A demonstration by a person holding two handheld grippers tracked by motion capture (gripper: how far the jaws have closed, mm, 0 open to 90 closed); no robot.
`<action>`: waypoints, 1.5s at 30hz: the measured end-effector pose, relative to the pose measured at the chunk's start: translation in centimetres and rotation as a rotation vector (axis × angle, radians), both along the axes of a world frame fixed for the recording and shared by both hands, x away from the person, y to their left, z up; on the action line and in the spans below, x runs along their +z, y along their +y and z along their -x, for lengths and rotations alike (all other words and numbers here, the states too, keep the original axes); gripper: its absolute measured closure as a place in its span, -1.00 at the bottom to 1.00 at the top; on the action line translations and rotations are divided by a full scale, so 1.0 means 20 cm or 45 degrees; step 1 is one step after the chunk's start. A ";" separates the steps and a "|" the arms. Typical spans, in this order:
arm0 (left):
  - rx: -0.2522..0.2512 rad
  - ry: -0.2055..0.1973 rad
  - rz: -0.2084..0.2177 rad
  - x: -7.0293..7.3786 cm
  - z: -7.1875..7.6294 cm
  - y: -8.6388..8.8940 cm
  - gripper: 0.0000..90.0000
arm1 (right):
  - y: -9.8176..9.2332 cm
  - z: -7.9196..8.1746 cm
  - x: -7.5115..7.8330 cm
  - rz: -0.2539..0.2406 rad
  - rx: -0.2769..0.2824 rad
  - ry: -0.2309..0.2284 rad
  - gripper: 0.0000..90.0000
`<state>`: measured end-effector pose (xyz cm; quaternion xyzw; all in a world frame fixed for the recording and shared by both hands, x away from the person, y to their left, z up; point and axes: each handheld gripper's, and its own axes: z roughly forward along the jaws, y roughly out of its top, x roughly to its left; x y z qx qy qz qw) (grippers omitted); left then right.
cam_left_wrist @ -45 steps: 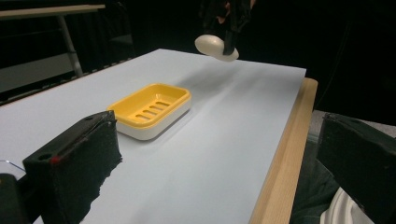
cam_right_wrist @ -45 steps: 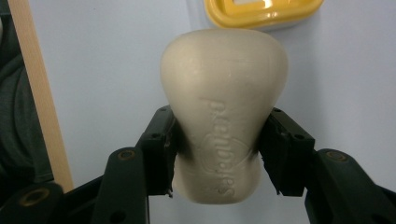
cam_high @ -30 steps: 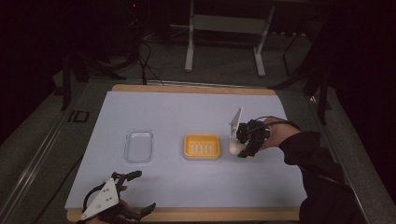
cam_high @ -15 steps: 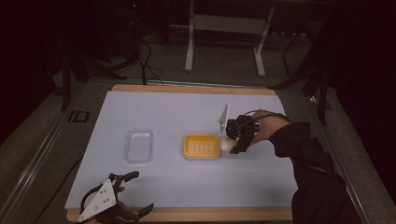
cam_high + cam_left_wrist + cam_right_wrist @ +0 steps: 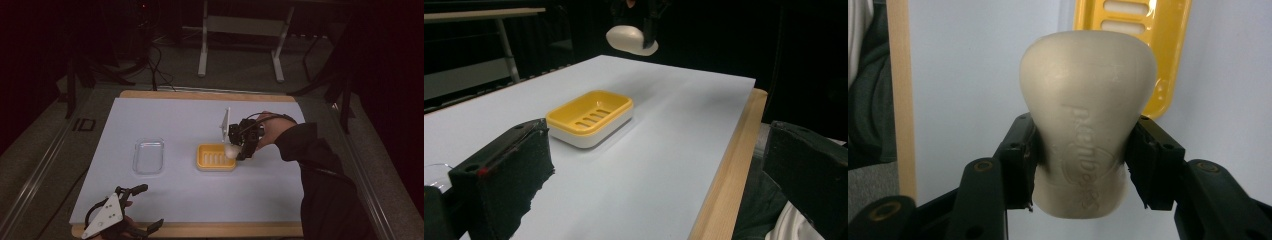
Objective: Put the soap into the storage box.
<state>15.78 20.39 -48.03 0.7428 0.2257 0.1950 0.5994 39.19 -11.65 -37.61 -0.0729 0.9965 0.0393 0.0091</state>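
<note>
On a pale blue table (image 5: 165,200) with a wooden front edge, a person worked with 2 hand-held grippers.

At the far left, near the front edge, the left gripper (image 5: 145,207) rested low and held nothing. In its own view the 2 black jaws stood well apart, with only bare table between them.

To its right and further back lay a clear plastic lid (image 5: 148,156), flat on the table and on its own.

Right of the lid, near the middle of the table, sat a yellow soap dish (image 5: 216,157) with a slotted floor and a white base. It was empty.

Above the dish's right end hung the right gripper (image 5: 239,150), reached in from the right by a dark-sleeved arm (image 5: 320,165). Its jaws were closed on a cream bar of soap (image 5: 1088,135), pressing on the bar's 2 sides. In its own view the bar stuck out past the jaws, and the yellow dish showed beyond it. From the left gripper view the soap (image 5: 631,40) hung clear of the table, higher than the dish and beyond it.

The step in hand looked like carrying the soap to the dish. The next move would call for centring the bar over the slots, lowering it until it rests, and only then letting the jaws part.
</note>
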 end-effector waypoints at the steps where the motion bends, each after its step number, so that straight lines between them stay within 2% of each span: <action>1: -0.001 -0.001 0.001 0.00 0.00 0.00 -1.00 | 0.01 0.00 0.00 0.006 -0.004 -0.005 0.10; 9: -0.005 -0.001 0.003 0.00 0.00 0.00 -1.00 | 0.09 -0.04 -0.02 0.017 0.007 -0.026 0.10; 13: -0.007 0.001 0.005 0.00 0.00 0.00 -1.00 | 0.13 -0.07 -0.05 0.027 0.010 -0.061 0.10; 17: -0.009 0.001 0.007 0.00 0.00 0.00 -1.00 | 0.16 -0.08 -0.07 0.025 0.013 -0.041 0.10; 21: -0.011 0.002 0.008 0.00 0.00 0.01 -1.00 | 0.18 -0.09 -0.12 0.025 0.027 -0.044 0.10; 27: -0.012 0.002 0.008 0.00 0.00 0.00 -1.00 | 0.20 -0.13 -0.19 -0.052 0.010 -0.008 0.10; 32: -0.013 0.002 0.009 0.00 0.00 0.01 -1.00 | 0.21 -0.16 -0.26 -0.055 -0.002 0.008 0.10; 37: -0.014 0.002 0.008 0.00 0.00 0.01 -1.00 | 0.21 -0.19 -0.32 -0.084 -0.019 0.021 0.10; 42: -0.015 0.008 0.017 0.00 0.00 0.01 -1.00 | 0.20 -0.20 -0.38 -0.146 -0.012 0.021 0.10; 45: -0.015 0.007 0.017 0.00 0.00 0.01 -1.00 | 0.19 -0.21 -0.41 -0.166 -0.044 0.037 0.10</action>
